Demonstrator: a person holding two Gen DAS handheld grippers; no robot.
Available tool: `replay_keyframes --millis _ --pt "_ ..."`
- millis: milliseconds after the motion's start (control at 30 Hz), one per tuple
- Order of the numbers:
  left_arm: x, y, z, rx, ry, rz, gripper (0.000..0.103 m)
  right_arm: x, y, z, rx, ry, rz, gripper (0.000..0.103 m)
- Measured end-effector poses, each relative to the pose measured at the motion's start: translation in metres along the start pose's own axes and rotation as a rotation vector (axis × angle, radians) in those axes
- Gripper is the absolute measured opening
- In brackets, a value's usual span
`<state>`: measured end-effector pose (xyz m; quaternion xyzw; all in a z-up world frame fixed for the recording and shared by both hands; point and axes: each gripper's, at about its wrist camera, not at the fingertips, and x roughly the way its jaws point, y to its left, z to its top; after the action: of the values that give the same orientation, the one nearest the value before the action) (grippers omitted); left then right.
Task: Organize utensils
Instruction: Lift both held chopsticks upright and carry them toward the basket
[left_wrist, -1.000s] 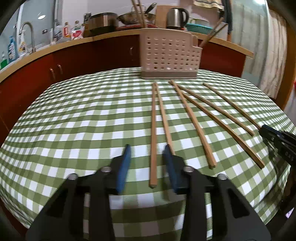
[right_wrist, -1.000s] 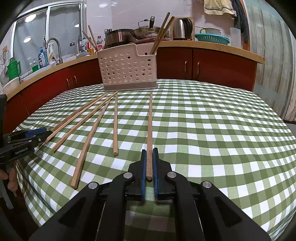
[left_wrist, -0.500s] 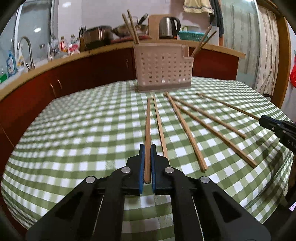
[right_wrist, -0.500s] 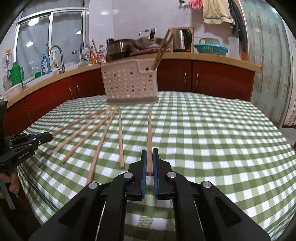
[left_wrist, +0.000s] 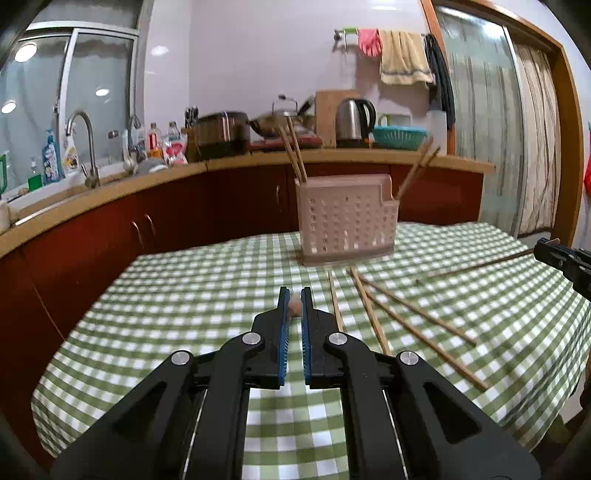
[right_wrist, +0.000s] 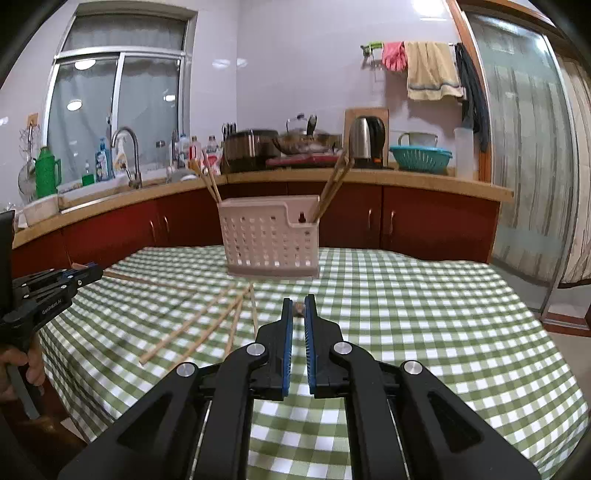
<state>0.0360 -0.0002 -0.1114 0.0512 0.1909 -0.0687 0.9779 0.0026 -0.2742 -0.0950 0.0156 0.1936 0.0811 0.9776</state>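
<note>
Left gripper is clamped on one chopstick, seen end-on. Right gripper likewise grips a second chopstick. Both are raised above the table, facing the caddy. Four chopsticks lie loose on the cloth.

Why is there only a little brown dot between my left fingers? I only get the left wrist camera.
Observer: The right wrist view shows the side of it. Your left gripper holds a whole chopstick, and it sticks out over the table toward the basket. You are looking at its end.
Operator: Is my right one squeezing a stick too?
Observer: Yes. The right gripper has its blue pads nearly together on the end of a second chopstick.
Operator: Who holds my left one?
Observer: A hand holds its handle at the picture's lower left edge.
</note>
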Motion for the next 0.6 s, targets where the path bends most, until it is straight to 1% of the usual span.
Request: replay_keyframes --millis 133,367,500,600 --pt "-0.011 0.006 0.015 -0.017 -0.032 0.013 0.006 -0.009 0.002 0.012 0.005 -0.036 0.002 0.007" --pt "-0.022 0.015 0.036 -0.059 -0.032 0.002 0.006 -0.021 0.003 0.027 0.015 -0.079 0.011 0.007" --pt "-0.026 0.018 0.044 -0.062 -0.035 -0.003 0.006 -0.024 0.005 0.035 0.014 -0.094 0.011 0.007" --pt "-0.024 0.017 0.05 -0.062 -0.029 -0.02 0.006 -0.022 0.006 0.04 0.009 -0.092 0.01 0.007"
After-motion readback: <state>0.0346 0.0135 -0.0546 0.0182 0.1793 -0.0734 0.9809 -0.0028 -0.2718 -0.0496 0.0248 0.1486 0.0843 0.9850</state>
